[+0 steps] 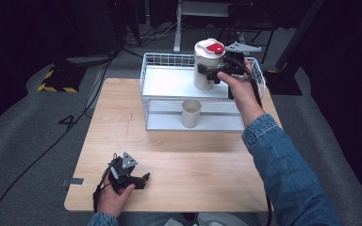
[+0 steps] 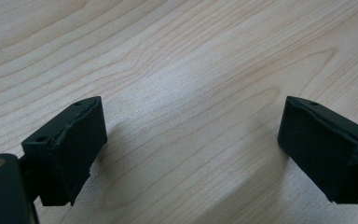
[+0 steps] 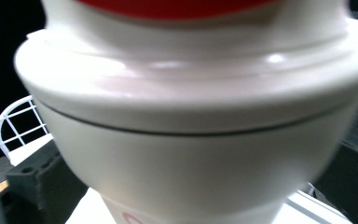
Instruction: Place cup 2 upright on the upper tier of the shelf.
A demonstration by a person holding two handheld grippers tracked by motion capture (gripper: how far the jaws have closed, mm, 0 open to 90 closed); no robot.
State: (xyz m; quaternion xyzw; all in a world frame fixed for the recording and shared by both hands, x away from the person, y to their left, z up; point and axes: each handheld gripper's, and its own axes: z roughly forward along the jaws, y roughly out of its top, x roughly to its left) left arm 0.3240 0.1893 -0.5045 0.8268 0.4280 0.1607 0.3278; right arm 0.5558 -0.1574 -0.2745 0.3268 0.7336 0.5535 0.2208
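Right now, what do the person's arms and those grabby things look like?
Both arms wear blue denim sleeves. The left gripper and right gripper are black, each topped with a grey three-cornered plate. The left gripper's fingers are blocky black pads. A black cable trails off.

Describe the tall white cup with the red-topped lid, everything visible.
The white lidded cup stands upright on the upper shelf of the white wire rack. It looks like glossy plastic, tapering downward, with a wide white lid bearing a red tab. The right tongs close around its body just under the lid's rim.
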